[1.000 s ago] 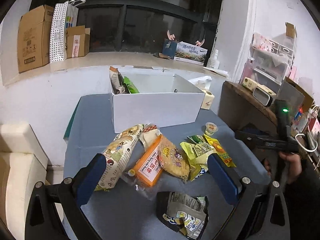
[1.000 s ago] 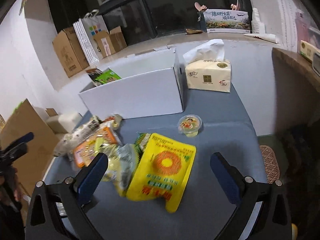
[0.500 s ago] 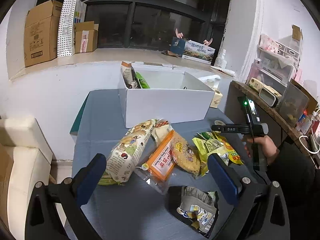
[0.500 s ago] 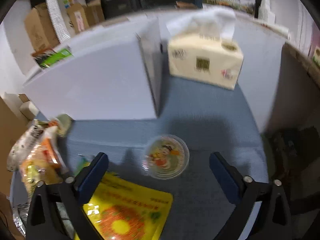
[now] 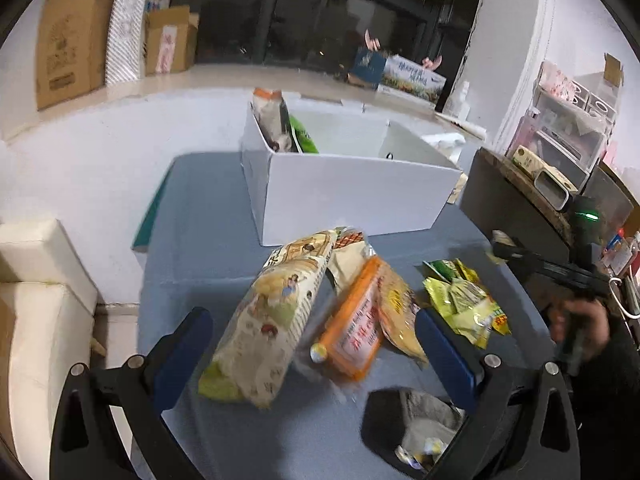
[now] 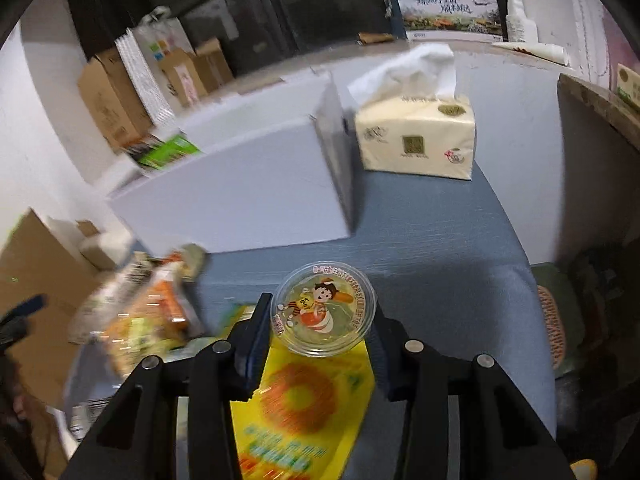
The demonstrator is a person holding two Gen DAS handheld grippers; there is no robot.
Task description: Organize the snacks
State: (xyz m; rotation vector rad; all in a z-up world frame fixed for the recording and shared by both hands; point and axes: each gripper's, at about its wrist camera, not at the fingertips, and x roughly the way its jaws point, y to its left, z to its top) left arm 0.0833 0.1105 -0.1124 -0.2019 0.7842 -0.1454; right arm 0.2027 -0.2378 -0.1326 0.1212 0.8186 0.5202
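A small clear jelly cup [image 6: 324, 312] with a cartoon lid is clamped between the two fingers of the right gripper [image 6: 323, 322], which is closed on it from both sides. The cup is seen above a yellow snack packet [image 6: 304, 408] lying on the blue-grey table [image 6: 432, 232]. Whether the cup is resting on the table or raised cannot be told. Beyond it a white box [image 6: 240, 192] stands on the table, with green and dark packets [image 5: 286, 128] upright at one end, and a cream tissue pack [image 6: 416, 140] is set just beside the box.

The left gripper [image 5: 316, 350] is spread wide and nothing is gripped by it. Between and beyond its blue fingers a long pale snack bag [image 5: 272, 312], an orange-labelled packet [image 5: 356, 328] and a heap of yellow-green packets [image 5: 464, 300] are spread near one another on the table. A dark bag [image 5: 416, 428] lies closer, near the right-hand finger. Much of the left-wrist view is blurred.
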